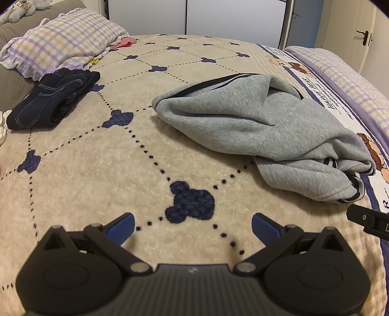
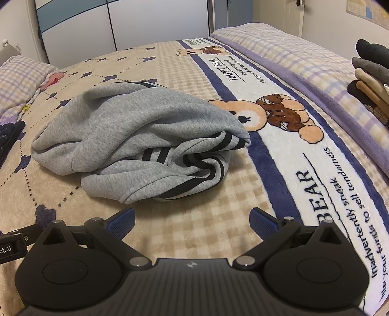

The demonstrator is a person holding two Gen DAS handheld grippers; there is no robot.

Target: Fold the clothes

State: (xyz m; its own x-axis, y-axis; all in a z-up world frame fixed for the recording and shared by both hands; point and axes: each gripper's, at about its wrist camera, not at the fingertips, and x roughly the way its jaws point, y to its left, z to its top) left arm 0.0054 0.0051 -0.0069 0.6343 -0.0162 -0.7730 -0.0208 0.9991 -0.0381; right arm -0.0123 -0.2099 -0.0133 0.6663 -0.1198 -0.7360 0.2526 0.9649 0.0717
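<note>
A grey sweatshirt (image 1: pixel 255 124) with black stripes lies crumpled on the beige bed blanket (image 1: pixel 97 194), ahead and to the right of my left gripper (image 1: pixel 193 224). That gripper is open, its blue pads wide apart over the blanket, holding nothing. In the right wrist view the same grey sweatshirt (image 2: pixel 136 136) sits just ahead and slightly left of my right gripper (image 2: pixel 192 222), which is also open and empty. The striped hem lies nearest the right gripper. The other gripper's edge shows at the side of each view.
Folded dark jeans (image 1: pixel 51 99) lie at the left near a checked pillow (image 1: pixel 63 46). A stack of folded clothes (image 2: pixel 369 73) sits at the far right on the purple checked cover. White wardrobe doors (image 1: pixel 231 17) stand beyond the bed.
</note>
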